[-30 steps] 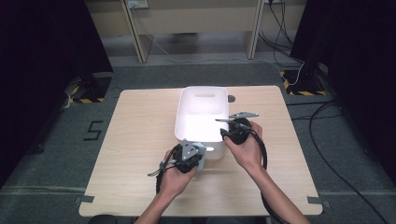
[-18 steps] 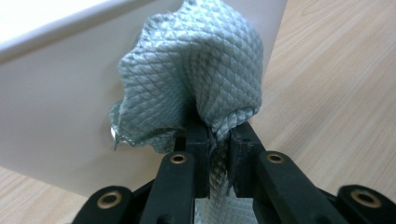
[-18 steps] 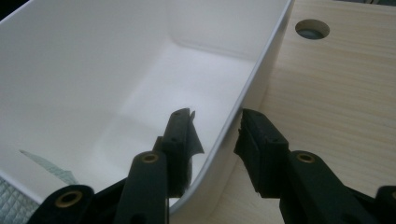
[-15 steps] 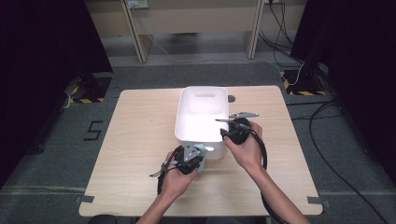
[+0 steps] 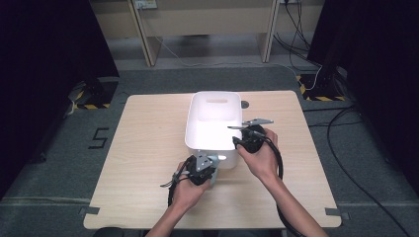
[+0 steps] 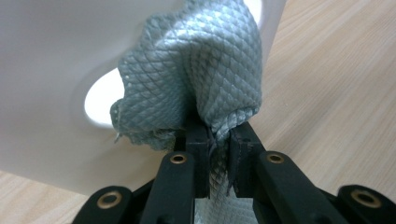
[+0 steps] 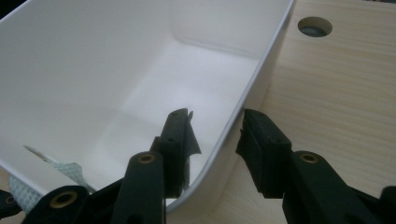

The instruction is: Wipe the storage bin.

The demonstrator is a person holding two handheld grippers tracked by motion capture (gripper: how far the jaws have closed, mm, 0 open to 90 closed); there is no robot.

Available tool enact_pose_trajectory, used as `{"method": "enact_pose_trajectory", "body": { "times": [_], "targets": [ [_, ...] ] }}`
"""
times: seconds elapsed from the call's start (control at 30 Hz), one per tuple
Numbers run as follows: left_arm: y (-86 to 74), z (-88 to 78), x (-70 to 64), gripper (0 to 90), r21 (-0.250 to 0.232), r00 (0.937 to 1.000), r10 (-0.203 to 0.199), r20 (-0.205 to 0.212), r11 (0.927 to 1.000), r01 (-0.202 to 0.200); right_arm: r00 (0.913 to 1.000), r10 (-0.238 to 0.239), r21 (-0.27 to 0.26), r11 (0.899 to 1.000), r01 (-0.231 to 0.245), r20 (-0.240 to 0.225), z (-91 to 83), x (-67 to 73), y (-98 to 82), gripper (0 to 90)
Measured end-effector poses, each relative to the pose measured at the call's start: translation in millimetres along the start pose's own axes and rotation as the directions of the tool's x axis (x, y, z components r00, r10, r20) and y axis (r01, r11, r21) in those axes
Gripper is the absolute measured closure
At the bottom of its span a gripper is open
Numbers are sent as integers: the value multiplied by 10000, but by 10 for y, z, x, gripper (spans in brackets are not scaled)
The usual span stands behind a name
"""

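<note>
Loosening right tongs (image 7: 212, 128) astride bin (image 5: 212, 123) wall; left tongs (image 6: 217, 140) clench cloth (image 6: 196, 74), unmoved.

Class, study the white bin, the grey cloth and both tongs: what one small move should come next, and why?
Probably close the right tongs on the white bin's wall. Their jaws straddle its rim without pressing and have just been opening. The left tongs pinch the grey cloth against the bin's near end wall by its handle hole, so wiping there could push an unsteadied bin.
</note>
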State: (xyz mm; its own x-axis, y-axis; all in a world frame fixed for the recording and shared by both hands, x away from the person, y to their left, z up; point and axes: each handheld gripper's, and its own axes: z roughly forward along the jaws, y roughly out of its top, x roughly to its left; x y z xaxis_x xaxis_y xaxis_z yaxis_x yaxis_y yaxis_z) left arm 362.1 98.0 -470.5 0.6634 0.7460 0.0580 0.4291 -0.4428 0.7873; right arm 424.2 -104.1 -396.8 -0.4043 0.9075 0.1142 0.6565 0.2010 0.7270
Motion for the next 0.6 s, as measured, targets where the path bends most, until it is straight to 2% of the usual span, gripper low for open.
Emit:
{"method": "enact_pose_trajectory", "body": {
  "times": [0.4, 0.6],
  "targets": [
    [-25, 28, 20, 809, 98, 10000, -51, -85, 9999, 52, 9996, 178, -6, 9998, -178, -234, -60, 3, 31, 620],
    [-24, 31, 33, 809, 113, 9999, -88, -102, 9999, 89, 9997, -60, -8, 10000, 60, -223, -92, 19, 41, 636]
  ]
}}
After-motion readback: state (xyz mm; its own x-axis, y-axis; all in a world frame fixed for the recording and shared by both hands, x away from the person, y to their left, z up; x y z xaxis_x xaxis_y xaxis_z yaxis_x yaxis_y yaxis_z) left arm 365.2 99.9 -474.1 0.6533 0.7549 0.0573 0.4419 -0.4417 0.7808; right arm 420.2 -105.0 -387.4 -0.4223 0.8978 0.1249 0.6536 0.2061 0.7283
